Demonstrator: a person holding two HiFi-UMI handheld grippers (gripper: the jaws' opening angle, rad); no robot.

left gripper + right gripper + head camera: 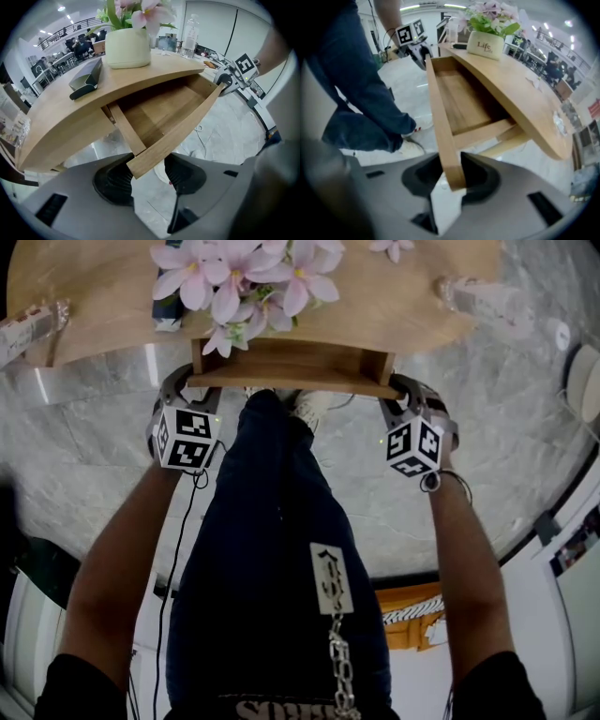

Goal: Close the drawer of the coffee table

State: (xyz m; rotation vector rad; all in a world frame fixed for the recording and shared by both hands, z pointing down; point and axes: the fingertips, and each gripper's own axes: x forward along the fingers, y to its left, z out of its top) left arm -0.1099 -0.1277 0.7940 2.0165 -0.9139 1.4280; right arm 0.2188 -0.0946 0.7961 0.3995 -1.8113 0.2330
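Observation:
The coffee table's wooden drawer (pixel 291 367) stands pulled out from under the tabletop (pixel 112 296), empty inside (pixel 154 117). My left gripper (pixel 183 381) is at the left end of the drawer front. In the left gripper view its jaws (pixel 147 176) stand wide, with the panel's end between them and not clamped. My right gripper (pixel 405 390) is at the right end. In the right gripper view (pixel 452 176) both pads sit against the faces of the drawer front (pixel 440 117), shut on it. Both grippers point steeply down.
A cream pot of pink flowers (pixel 127 47) stands on the tabletop just behind the drawer. A plastic bottle (pixel 497 301) lies at the right, and a dark object (pixel 86 82) sits on the top. The person's leg (pixel 281 549) stands between the arms, in front of the drawer. The floor is marble.

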